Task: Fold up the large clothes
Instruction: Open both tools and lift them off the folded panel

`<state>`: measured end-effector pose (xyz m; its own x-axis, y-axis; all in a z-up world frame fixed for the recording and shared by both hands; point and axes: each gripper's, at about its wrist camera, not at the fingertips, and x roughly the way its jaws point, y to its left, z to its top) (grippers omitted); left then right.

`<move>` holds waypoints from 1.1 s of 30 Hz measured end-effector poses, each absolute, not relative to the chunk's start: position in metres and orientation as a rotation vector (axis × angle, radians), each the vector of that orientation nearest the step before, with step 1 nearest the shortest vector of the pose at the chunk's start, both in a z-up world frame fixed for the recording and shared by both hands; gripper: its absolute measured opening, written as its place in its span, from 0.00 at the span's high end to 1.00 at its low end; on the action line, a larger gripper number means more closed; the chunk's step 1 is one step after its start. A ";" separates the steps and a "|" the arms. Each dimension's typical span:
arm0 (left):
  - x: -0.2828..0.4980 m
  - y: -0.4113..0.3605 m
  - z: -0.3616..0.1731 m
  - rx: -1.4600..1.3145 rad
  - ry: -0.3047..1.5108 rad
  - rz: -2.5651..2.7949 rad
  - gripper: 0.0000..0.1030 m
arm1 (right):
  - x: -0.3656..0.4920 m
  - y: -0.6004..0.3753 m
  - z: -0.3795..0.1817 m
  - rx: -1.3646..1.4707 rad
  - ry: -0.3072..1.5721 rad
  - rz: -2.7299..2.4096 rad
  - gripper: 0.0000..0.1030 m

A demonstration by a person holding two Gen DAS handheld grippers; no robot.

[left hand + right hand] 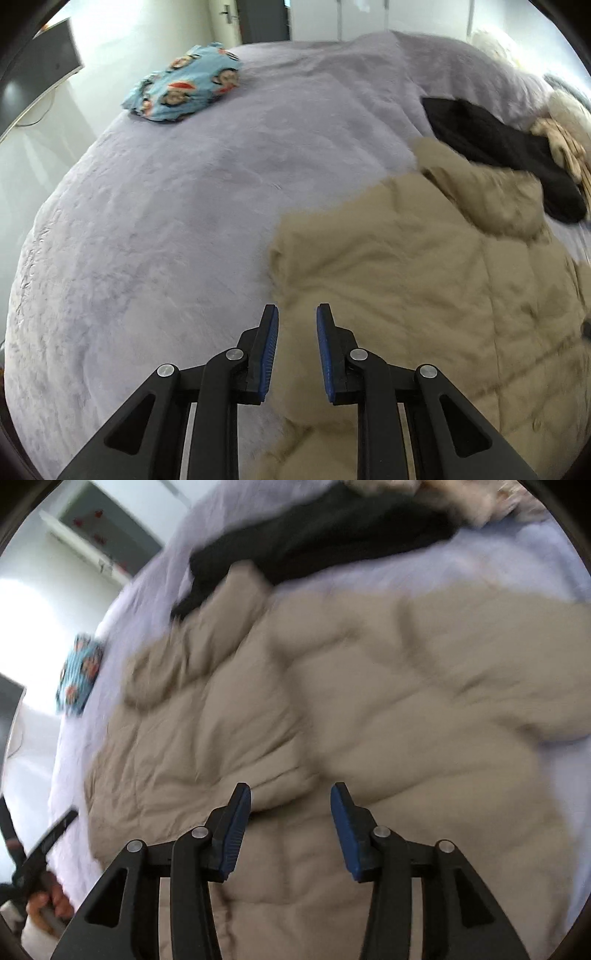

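A large beige quilted jacket [424,280] lies spread on the lilac bed cover [166,221]. It fills most of the right wrist view [332,709]. My left gripper [297,317] is open and empty, hovering over the jacket's left edge. My right gripper [290,797] is open and empty above the jacket's middle. The left gripper also shows at the lower left of the right wrist view [48,840], held by a hand.
A black garment [502,151] lies past the jacket's collar, also in the right wrist view [314,528]. A folded blue monkey-print cloth [184,86] sits at the far left of the bed [79,674]. Cream fluffy items [565,122] lie at the far right.
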<state>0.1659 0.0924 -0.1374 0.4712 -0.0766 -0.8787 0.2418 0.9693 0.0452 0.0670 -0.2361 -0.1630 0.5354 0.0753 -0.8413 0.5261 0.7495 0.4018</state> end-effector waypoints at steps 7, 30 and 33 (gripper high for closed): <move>0.167 0.081 -0.189 0.228 1.101 -0.141 0.77 | 0.101 -0.218 -0.183 0.600 1.085 -0.129 0.82; 0.116 0.044 -0.139 0.184 1.154 -0.241 0.77 | 0.011 -0.257 -0.192 1.005 1.079 -0.069 0.48; 0.097 0.021 -0.136 0.207 1.149 -0.290 0.75 | -0.006 -0.264 -0.182 1.018 1.060 -0.082 0.37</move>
